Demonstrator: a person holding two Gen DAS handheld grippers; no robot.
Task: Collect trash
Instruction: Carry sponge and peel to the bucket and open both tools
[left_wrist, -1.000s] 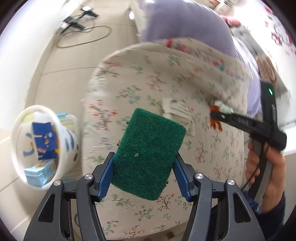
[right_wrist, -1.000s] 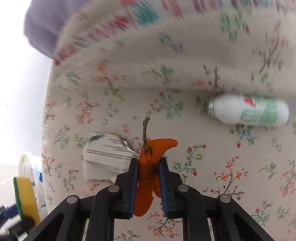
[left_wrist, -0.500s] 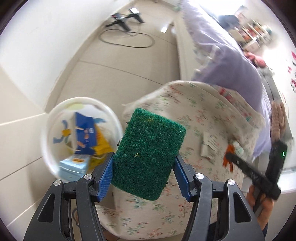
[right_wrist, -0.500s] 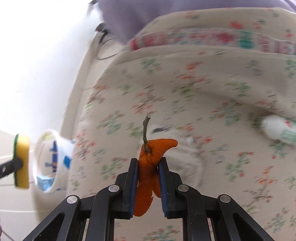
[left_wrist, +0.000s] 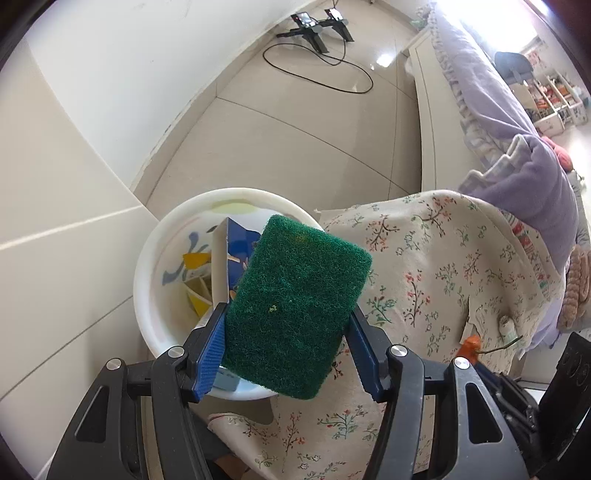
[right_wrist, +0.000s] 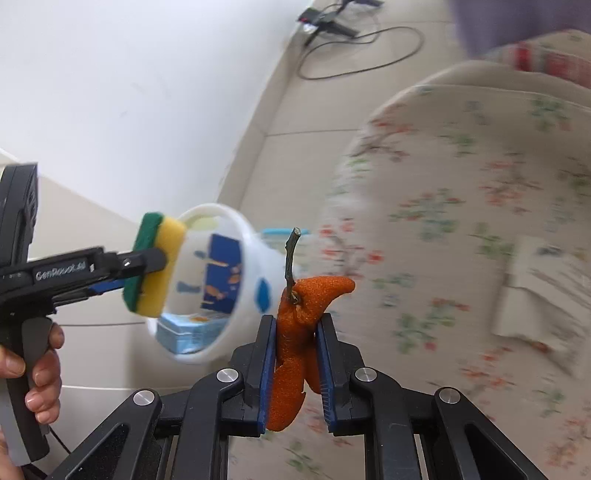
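Orange peel (right_wrist: 295, 332), stem up, is clamped between the blue pads of the right gripper (right_wrist: 295, 354), jaws nearly closed on it. Left gripper (left_wrist: 288, 339): jaws spread wide and pressed against both sides of a sponge (left_wrist: 295, 314), green scouring face toward the camera; the right wrist view shows its yellow foam layer (right_wrist: 162, 273). Sponge hangs over the mouth of the white bin (left_wrist: 147, 273), which sits on the floor just beside the floral-covered surface (left_wrist: 443, 277). Bin contents: blue carton (left_wrist: 236, 240), light-blue box (right_wrist: 188, 332). Peel is beside the bin, not over its mouth. Farther off: paper scrap (right_wrist: 535, 273) on the floral cloth, purple blanket (left_wrist: 517, 140), black cable (left_wrist: 332, 70) on tile floor.
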